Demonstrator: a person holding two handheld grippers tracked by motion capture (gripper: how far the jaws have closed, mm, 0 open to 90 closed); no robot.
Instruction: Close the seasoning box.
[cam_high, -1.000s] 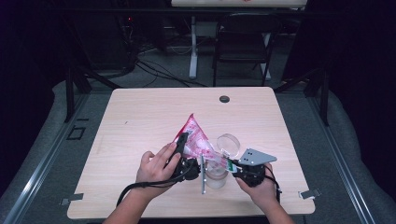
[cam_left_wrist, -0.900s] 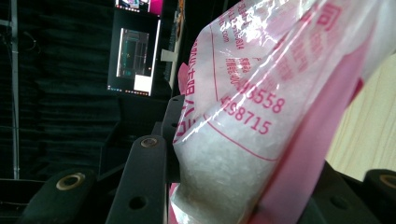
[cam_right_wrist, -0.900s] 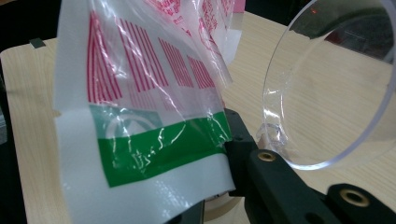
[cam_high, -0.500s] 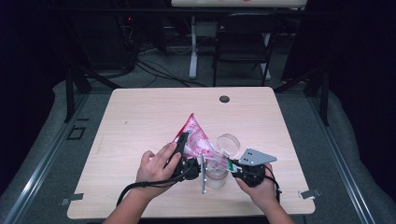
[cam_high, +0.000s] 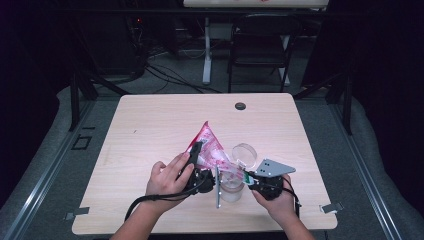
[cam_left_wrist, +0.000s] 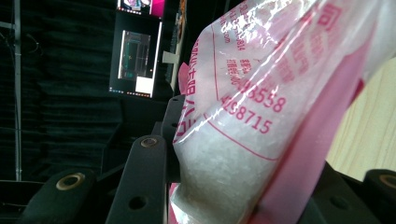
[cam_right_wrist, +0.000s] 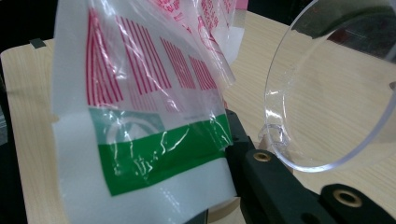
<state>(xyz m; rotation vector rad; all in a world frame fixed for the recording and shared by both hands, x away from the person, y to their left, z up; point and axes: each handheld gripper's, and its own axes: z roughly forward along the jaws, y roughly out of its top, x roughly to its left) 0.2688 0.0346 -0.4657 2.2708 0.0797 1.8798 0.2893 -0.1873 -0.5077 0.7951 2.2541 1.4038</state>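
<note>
On the pale wooden table (cam_high: 150, 125), the pink-printed clear plastic bag of white granules (cam_high: 207, 147) slants down from the clamping left gripper (cam_high: 197, 167) to the right gripper (cam_high: 250, 177), clenched on its lower corner above the clear plastic cup (cam_high: 231, 187).

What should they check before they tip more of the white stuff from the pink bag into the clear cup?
1. Left gripper pinches the pink bag firmly: ok, the bag sits between its black jaws in the left gripper view.
2. Right gripper holds the bag's white and green end: ok, its jaws are shut on it.
3. Bag's open end is over the clear cup: cannot tell, the plastic hides the mouth of the cup.
4. Cup stands upright on the table: ok.
5. Clear round lid is out of the way: ok, it lies just behind the cup.
6. Bag has white grains left: ok, they show in the left gripper view.
</note>
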